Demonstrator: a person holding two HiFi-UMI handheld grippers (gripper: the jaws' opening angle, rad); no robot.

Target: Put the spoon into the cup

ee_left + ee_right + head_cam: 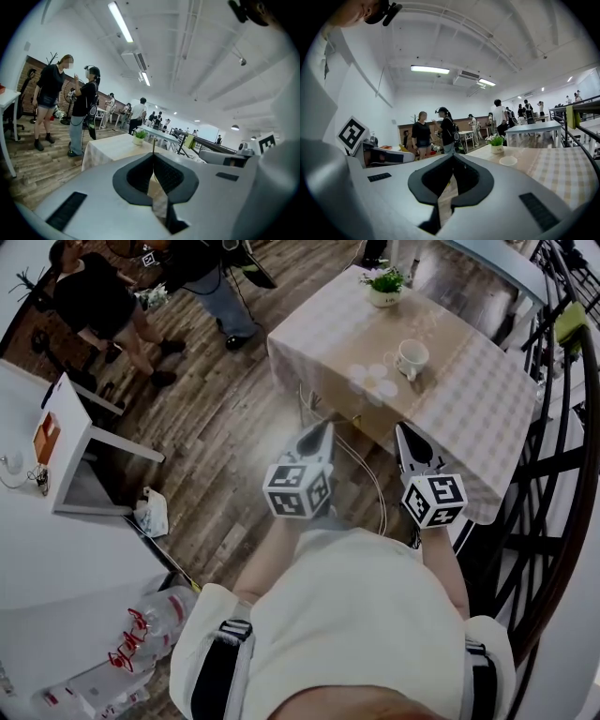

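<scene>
A white cup stands on the table with the checked cloth, next to a pale flower-shaped patch. In the right gripper view the cup shows ahead and to the right of the jaws. I cannot make out a spoon in any view. My left gripper and right gripper are side by side over the wooden floor, just short of the table's near edge, and point toward it. Both have their jaws closed together with nothing between them, as the left gripper and right gripper views show.
A small potted plant sits at the table's far end. Two people stand on the wooden floor at upper left. A white desk and plastic bottles are on the left, and a black metal railing on the right.
</scene>
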